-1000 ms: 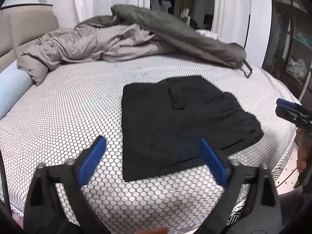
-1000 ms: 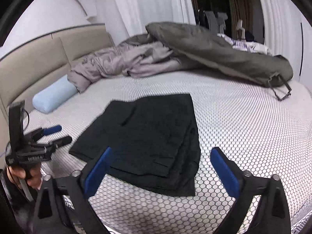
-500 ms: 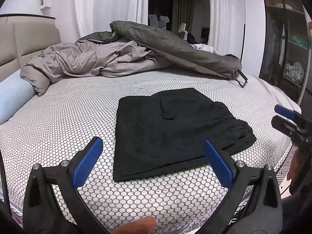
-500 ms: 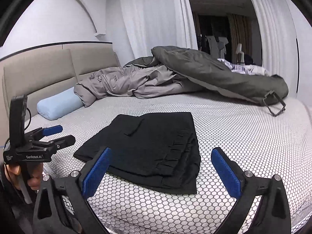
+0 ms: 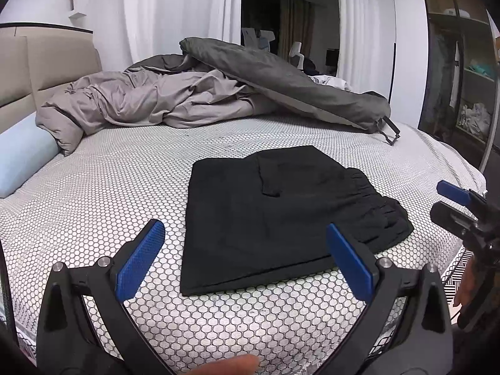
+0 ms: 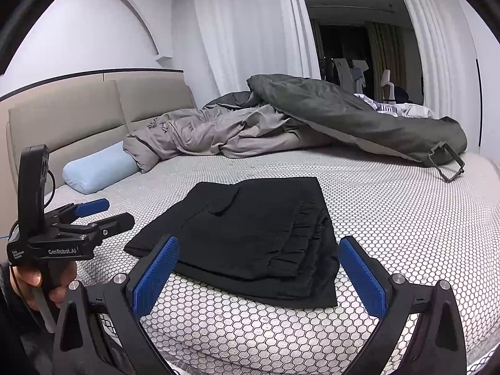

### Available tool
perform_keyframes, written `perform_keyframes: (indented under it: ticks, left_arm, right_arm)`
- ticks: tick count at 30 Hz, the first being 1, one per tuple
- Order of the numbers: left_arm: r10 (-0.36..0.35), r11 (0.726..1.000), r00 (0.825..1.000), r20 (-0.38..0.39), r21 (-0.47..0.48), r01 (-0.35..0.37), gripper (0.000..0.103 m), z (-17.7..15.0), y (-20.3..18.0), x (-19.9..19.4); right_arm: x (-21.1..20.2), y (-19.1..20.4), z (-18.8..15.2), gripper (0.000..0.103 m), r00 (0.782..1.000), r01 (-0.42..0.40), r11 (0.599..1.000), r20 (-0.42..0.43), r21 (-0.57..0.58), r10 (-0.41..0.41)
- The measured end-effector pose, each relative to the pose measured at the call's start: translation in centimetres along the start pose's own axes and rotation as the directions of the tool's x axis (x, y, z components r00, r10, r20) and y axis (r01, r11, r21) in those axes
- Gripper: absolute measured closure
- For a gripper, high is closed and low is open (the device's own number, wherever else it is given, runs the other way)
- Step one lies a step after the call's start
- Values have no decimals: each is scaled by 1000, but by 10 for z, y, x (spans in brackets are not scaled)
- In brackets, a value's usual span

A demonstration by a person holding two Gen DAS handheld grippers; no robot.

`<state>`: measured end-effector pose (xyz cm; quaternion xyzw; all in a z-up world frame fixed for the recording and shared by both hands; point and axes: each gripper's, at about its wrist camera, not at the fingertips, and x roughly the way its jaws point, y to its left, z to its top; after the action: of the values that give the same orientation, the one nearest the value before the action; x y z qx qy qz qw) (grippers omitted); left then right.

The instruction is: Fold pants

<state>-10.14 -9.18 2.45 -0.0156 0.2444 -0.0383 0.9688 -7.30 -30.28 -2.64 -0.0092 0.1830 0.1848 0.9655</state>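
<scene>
Now both grippers hover spread wide, clear of the folded pants.

Low in the left wrist frame, the left gripper (image 5: 245, 261) gapes empty; the right gripper (image 6: 257, 270) does likewise in its own view. Mid-frame, black pants (image 5: 281, 212) lie folded on the honeycomb-patterned bed (image 5: 109, 193); a rumpled grey duvet (image 5: 175, 100) sits beyond.

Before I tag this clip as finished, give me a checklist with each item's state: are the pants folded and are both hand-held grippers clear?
1. Pants folded into a compact stack: ok.
2. Pants lying flat on the bed: ok.
3. Left hand-held gripper open, holding nothing: ok.
4. Right hand-held gripper open, holding nothing: ok.
5. Both clear of the pants: ok.
6. Underside layers aligned: cannot tell.
</scene>
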Motion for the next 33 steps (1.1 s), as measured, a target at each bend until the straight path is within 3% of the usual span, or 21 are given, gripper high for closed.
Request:
perform_keyframes:
  ticks: [33]
  left_arm:
    - [21, 1000, 1000, -16, -11, -21, 1, -6, 16, 10]
  right_arm:
    - [4, -2, 1, 0, 1000, 13, 1000, -8, -15, -13]
